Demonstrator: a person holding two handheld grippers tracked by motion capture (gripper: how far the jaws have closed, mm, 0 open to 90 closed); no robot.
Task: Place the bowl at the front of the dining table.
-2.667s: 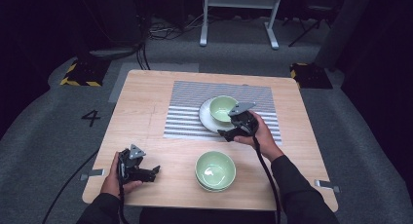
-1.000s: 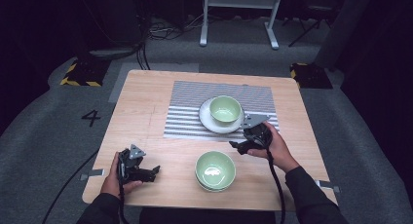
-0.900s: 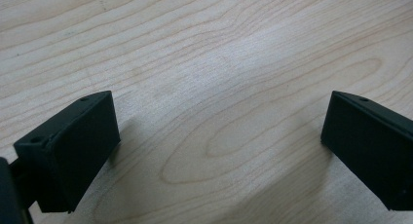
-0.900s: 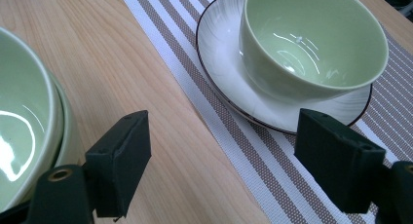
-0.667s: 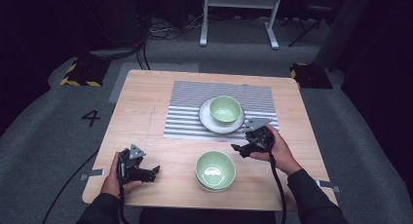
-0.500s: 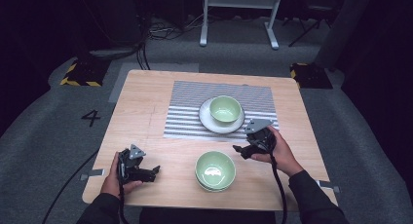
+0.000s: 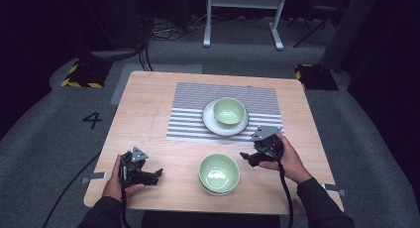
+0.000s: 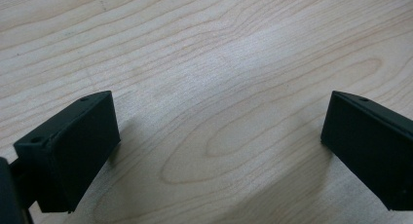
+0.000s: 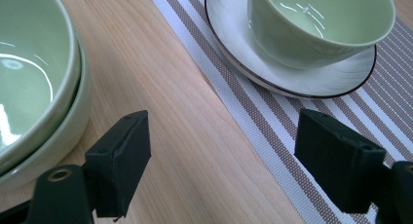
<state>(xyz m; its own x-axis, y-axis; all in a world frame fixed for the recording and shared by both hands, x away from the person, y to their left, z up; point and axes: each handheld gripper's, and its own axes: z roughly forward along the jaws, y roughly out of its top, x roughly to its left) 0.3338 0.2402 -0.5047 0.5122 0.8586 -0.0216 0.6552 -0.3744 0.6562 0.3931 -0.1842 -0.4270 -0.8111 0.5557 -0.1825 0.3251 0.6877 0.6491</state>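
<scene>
The right gripper (image 7: 250, 157) is wide open and holds nothing. The stacked green bowls (image 7: 219, 173) sit on the table just beside it, toward the left gripper (image 7: 148, 176), which is farther off, open and empty.

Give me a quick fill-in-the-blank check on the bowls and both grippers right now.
1. The far bowl sits on a white ____.
2. The plate lies on a ____ mat.
3. The near bowl is stacked in another ____.
4. The fingers of the right gripper and left gripper are ____, holding nothing.

Missing words: plate; striped; bowl; open
</scene>
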